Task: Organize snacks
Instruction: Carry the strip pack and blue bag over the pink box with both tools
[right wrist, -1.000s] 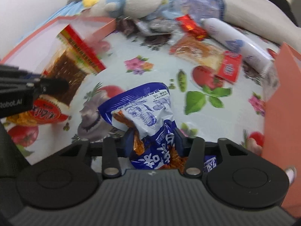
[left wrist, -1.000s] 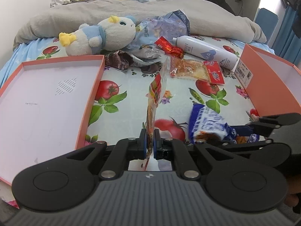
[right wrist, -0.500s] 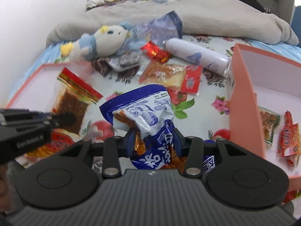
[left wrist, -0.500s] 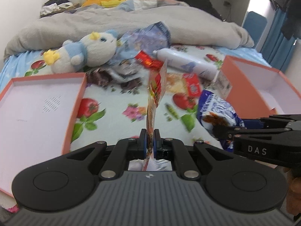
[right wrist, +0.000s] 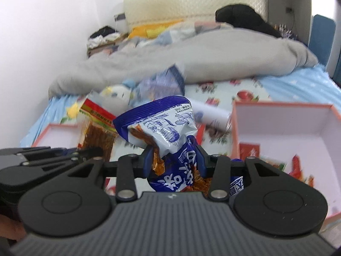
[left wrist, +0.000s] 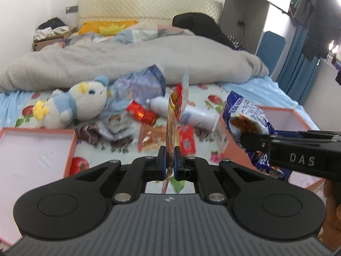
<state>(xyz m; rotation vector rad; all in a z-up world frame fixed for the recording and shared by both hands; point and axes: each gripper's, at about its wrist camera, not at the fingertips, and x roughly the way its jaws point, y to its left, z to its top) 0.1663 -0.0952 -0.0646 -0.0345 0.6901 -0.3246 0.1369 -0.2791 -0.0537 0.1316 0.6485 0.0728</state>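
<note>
The bed (left wrist: 213, 91) fills both views, and its sheet with printed fruit carries all the things. A grey blanket (left wrist: 127, 64) lies across the far part of the bed, towards the headboard. At the right edge of the bed stands an orange box (right wrist: 234, 128) with white inside; some small red and orange snack packets (right wrist: 249, 150) lie on its bottom. At the left edge lies a flat orange lid (left wrist: 70, 149), empty side up.

Between box and lid, in the middle of the bed, there is a pile of things: a white and blue plush toy (left wrist: 78, 104), a white bottle (left wrist: 191, 115) on its side, a red wrapper (left wrist: 141, 113) and a clear packet with orange snack and red label (left wrist: 155, 136).

The left gripper (left wrist: 169, 162) is closed narrow on a thin flat snack packet (left wrist: 177, 104), which stands up on its edge above the middle of the bed, clear of the sheet. From the right wrist view this packet shows brown strips and a red and green top.

The right gripper (right wrist: 174, 160) is closed half-wide on a blue and white snack bag (right wrist: 162, 125); the pads press its crumpled lower part. The bag is in the air, just beside the near left wall of the orange box. The two grippers are near each other, side by side.
</note>
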